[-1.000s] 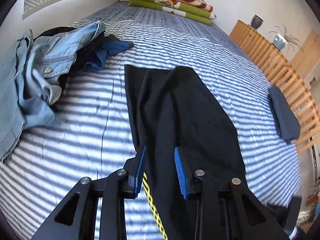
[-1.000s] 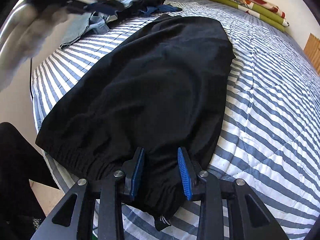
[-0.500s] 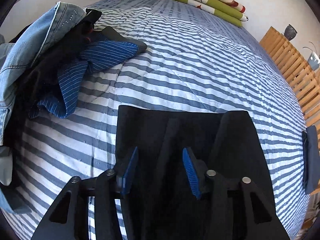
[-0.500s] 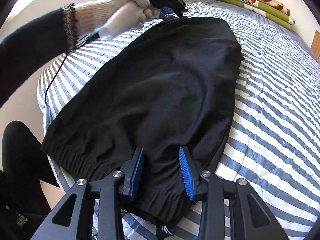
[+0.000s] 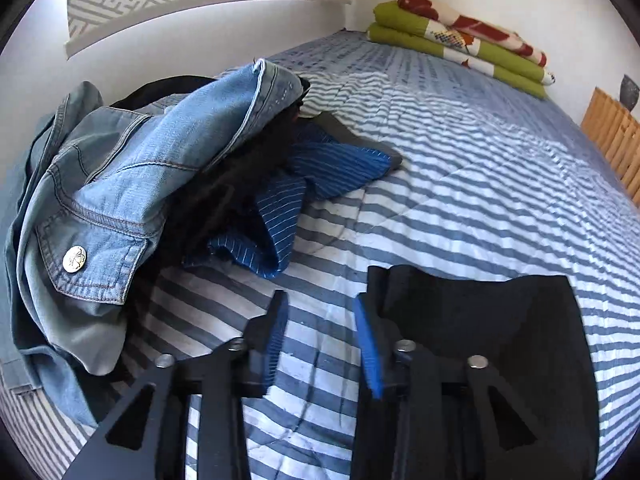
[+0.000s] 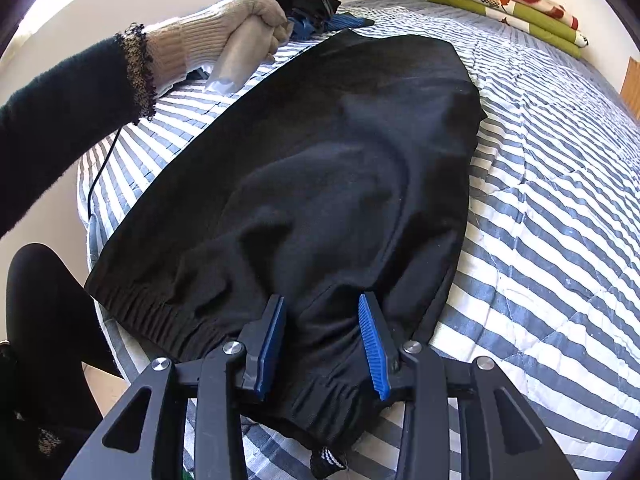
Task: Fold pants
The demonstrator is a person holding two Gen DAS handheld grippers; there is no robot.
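Observation:
Black pants [image 6: 320, 140] lie flat along a striped bed, folded lengthwise, with the elastic waistband nearest the right wrist camera. My right gripper [image 6: 321, 316] is open and straddles a bunched part of the waistband, with cloth between the blue pads. In the left wrist view my left gripper [image 5: 320, 316] is open over the far end of the pants [image 5: 480, 320]. Its right pad is at the left corner of that end and striped bedding shows between the fingers. A gloved hand [image 6: 240, 24] holds the left gripper at the far left of the pants.
A pile of clothes lies just left of the pants' far end: a denim shirt [image 5: 120, 184] and a blue striped garment [image 5: 304, 184]. Folded green and patterned blankets [image 5: 460, 40] sit at the head of the bed. A wooden slatted frame [image 5: 612, 136] runs along the right edge.
My left gripper has travelled forward along the pants to their far end, then shifted left to the corner. The right gripper has stayed over the waistband.

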